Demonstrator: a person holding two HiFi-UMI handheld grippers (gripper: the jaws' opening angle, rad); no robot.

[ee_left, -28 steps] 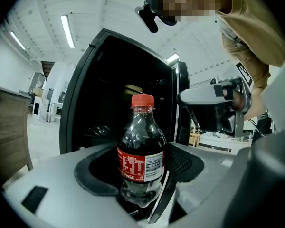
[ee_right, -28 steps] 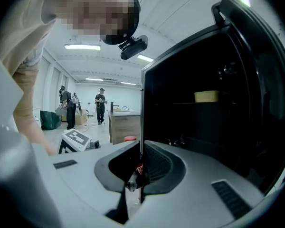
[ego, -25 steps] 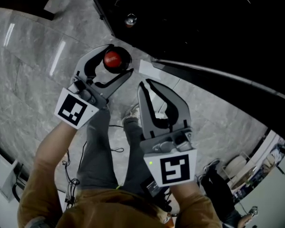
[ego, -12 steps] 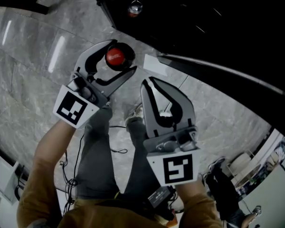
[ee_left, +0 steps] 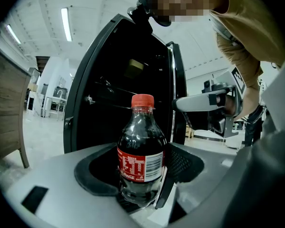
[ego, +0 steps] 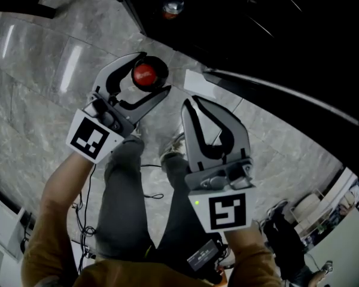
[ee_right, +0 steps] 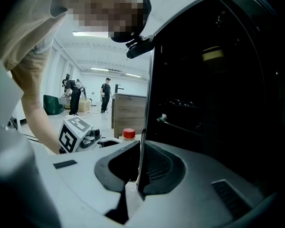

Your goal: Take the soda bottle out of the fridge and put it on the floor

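L gripper (ego: 154, 73): fingers (ee_left: 178, 163) clamped on soda bottle (ee_left: 141, 146), upright, outside fridge (ee_left: 123, 80), above floor (ego: 36, 112). R gripper (ee_right: 137, 175): fingers pressed together, nothing held. I'd lower straight, seat base flat, then let go.

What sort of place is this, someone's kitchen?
Probably not a home: it looks more like a large workshop or lab hall. Long strip lights run overhead, the floor is wide grey stone-look tile, and people stand in the distance beyond the black fridge.
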